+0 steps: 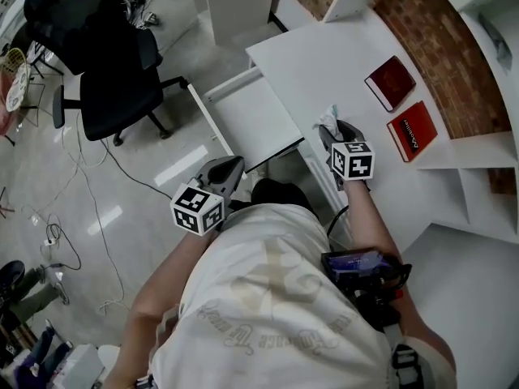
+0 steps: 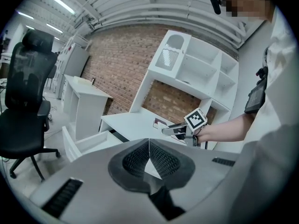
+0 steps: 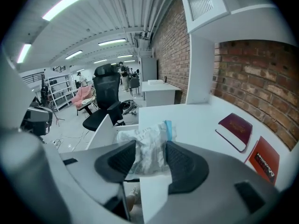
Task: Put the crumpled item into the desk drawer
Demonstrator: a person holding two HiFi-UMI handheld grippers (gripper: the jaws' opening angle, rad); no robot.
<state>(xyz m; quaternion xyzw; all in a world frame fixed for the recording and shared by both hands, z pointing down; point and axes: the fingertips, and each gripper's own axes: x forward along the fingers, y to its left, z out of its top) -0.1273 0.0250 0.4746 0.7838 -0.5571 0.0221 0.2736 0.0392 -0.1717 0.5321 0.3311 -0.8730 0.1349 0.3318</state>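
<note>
The crumpled item [image 3: 145, 135] is a white wad with a blue edge. My right gripper [image 3: 150, 147] is shut on it and holds it above the white desk's [image 1: 324, 55] front edge. In the head view the wad [image 1: 328, 118] pokes out beyond the right gripper [image 1: 330, 130], just right of the open drawer [image 1: 253, 118]. The drawer [image 2: 91, 140] looks bare inside. My left gripper [image 1: 235, 165] hangs lower, in front of the drawer, and its jaws [image 2: 149, 143] are shut with nothing between them. The left gripper view also catches the right gripper [image 2: 174, 129].
Two red books [image 1: 390, 82] [image 1: 412, 130] lie at the back of the desk by the brick wall. A black office chair [image 1: 105, 63] stands on the floor to the left, with cables [image 1: 89, 209] trailing nearby. White shelves [image 2: 201, 64] rise above the desk.
</note>
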